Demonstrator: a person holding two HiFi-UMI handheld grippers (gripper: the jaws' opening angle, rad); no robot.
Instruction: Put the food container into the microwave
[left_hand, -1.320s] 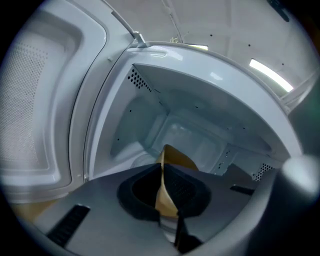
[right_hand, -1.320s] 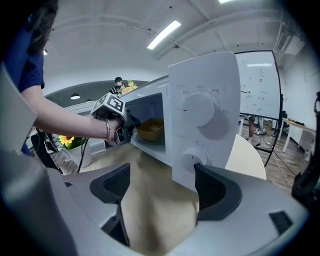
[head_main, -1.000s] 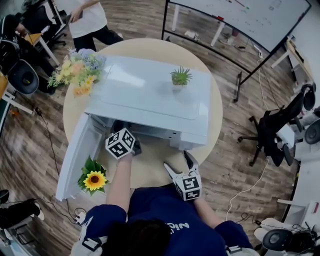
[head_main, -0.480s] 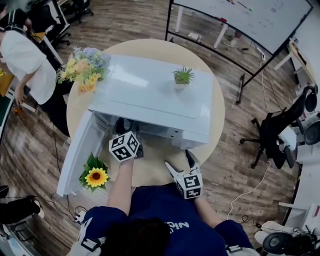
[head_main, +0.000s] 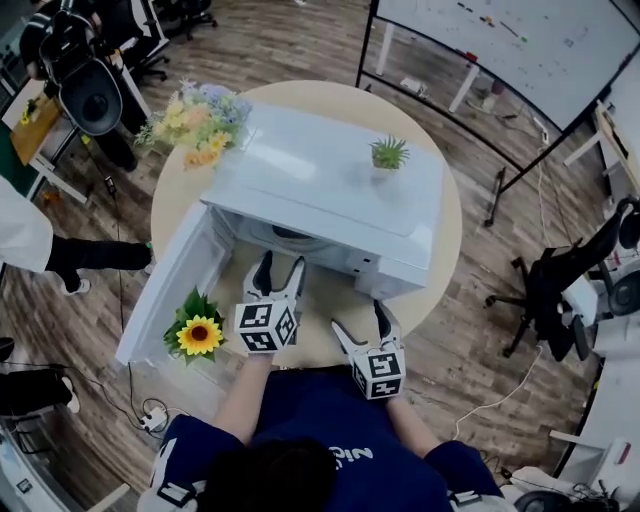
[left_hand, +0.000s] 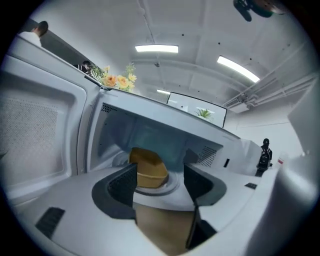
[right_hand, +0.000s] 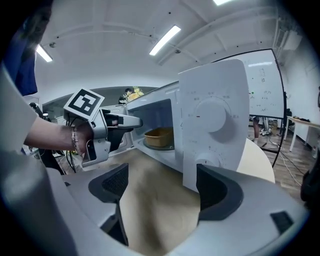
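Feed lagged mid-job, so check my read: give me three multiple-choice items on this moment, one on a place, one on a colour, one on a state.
1. Where is the tan rounded food container?
A. On the round table
B. On the turntable inside the white microwave
C. On top of the microwave

2. What colour are the petals of the flower beside the open door?
A. Red
B. Yellow
C. Blue

3. The left gripper is:
A. Shut on the container
B. Shut and empty
C. Open and empty

Answers:
1 B: the left gripper view shows it sitting on the turntable in the cavity.
2 B: the head view shows a yellow sunflower there.
3 C: its jaws stand apart with nothing between them, and the container lies beyond them.
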